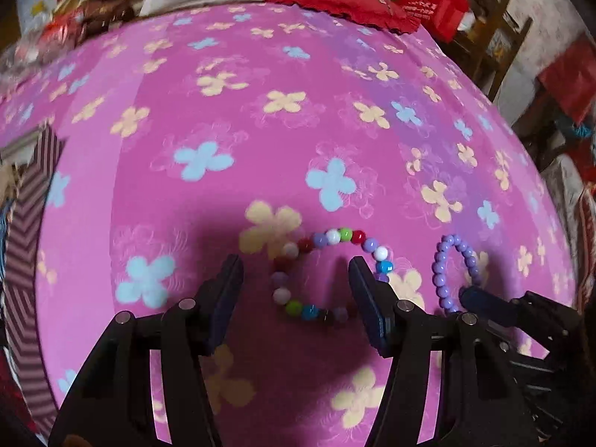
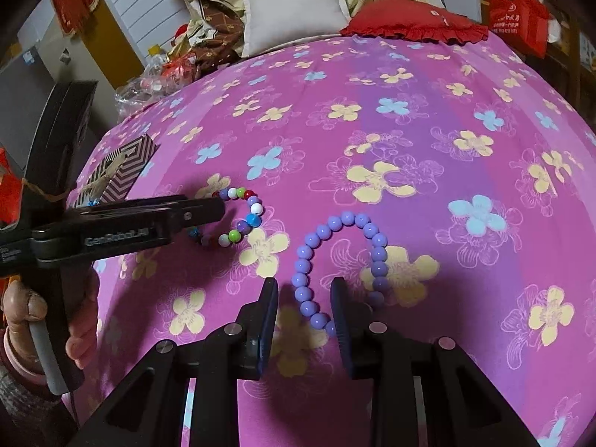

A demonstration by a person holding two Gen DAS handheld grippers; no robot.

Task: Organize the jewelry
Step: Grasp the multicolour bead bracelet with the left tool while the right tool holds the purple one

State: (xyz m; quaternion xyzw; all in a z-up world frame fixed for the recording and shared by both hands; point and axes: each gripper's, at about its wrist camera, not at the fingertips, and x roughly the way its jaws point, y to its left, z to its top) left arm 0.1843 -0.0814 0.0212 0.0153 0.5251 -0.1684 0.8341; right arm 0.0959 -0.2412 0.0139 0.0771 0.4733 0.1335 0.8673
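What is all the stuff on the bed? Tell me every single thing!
Multicoloured bead bracelet: one; red, white, green, blue, lilac; on the sheet, between the left claw's fingers.
Lilac bead bracelet: one, plain purple; on the sheet to the right of the multicoloured one, its near end between the right claw's fingers.
Flowered bed sheet: one; pink with cream and blue flowers.
Zigzag-striped box: one; dark and white; left edge of the bed.
White pillow: one; head of the bed.
Red frilled cushion: one; beside the pillow.
Red bag: one; off the bed, far right.
Left claw: black, open.
Right claw: black, open.
Hand: one, gripping the left claw's handle.
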